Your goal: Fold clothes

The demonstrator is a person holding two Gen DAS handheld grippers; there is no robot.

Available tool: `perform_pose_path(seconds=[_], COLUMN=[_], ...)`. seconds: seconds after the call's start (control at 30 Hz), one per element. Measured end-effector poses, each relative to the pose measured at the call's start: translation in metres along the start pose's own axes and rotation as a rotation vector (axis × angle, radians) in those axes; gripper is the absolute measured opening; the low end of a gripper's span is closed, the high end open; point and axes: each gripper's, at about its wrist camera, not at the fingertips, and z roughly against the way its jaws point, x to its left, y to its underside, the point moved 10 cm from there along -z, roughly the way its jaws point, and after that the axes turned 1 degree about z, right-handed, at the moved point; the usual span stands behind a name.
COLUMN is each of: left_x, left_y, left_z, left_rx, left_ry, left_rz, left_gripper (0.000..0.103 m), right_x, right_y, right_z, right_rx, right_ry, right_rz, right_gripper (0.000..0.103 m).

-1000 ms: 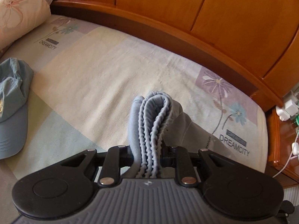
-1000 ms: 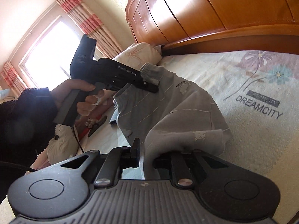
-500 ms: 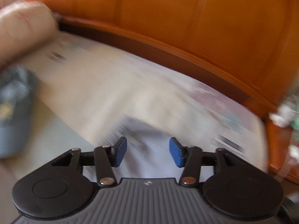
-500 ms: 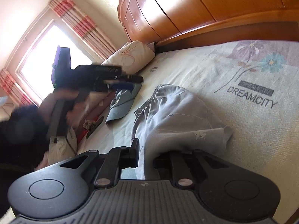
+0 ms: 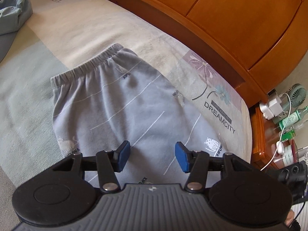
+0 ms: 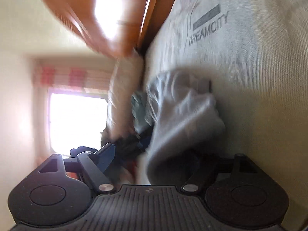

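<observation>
The grey pants lie on the bedsheet, waistband toward the far side and the body running back under the left gripper. That gripper hangs above the cloth with its blue pads standing well apart and nothing between them; it holds nothing. To do this step well, I judge the cloth wants settling first: the pants sit a little puffed in the middle, so a flat press along the body would take out the air before another fold is tried. Any new pinch should take the hem and catch every layer at once, or the fold will skew.

Further right, the right gripper has its jaws opening, and a thick fold of the pants sits between them. Whether the right-hand pad touches the cloth I cannot tell, since the fold hides it. The release is best finished cleanly and the gripper drawn straight back, so the fold is not dragged.

The left view is sharp: it shows the waistband, the printed lettering, a blue cap at the far left, the wooden headboard, and a nightstand with bottles and a small fan at the right. The right view is rolled and blurred, but it alone shows the window, the striped curtains and the edge thickness of the folded cloth.
</observation>
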Motion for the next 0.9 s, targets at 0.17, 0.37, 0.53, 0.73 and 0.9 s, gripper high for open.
perform_pose_path(seconds=[0.17,0.37,0.53,0.73,0.9], left_x=[-0.002,-0.003,-0.003,-0.003,-0.005], left_y=[0.001,0.002,0.002,0.0,0.003], left_z=[-0.003,-0.002,-0.001,0.0,0.003], left_rx=[-0.001,-0.01,-0.018,-0.008,-0.001], left_ry=[-0.004,-0.005,0.005,0.013,0.016], left_rz=[0.007,-0.005,-0.002,0.005,-0.021], left_gripper=[0.052,0.054,0.054,0.055,0.055], right_x=[-0.002,0.007,0.009,0.054,0.032], right_y=[-0.022,-0.038,-0.032,-0.015,-0.012], right_z=[-0.001,0.01,0.004,-0.014,-0.004], right_rx=[-0.155,-0.286,-0.256,-0.176,-0.107], right_ry=[0.005,-0.114,-0.101,0.203,0.414], right_rz=[-0.046,-0.042,0.025,0.568,0.79], right_gripper=[0.083,0.085,0.074,0.012,0.014])
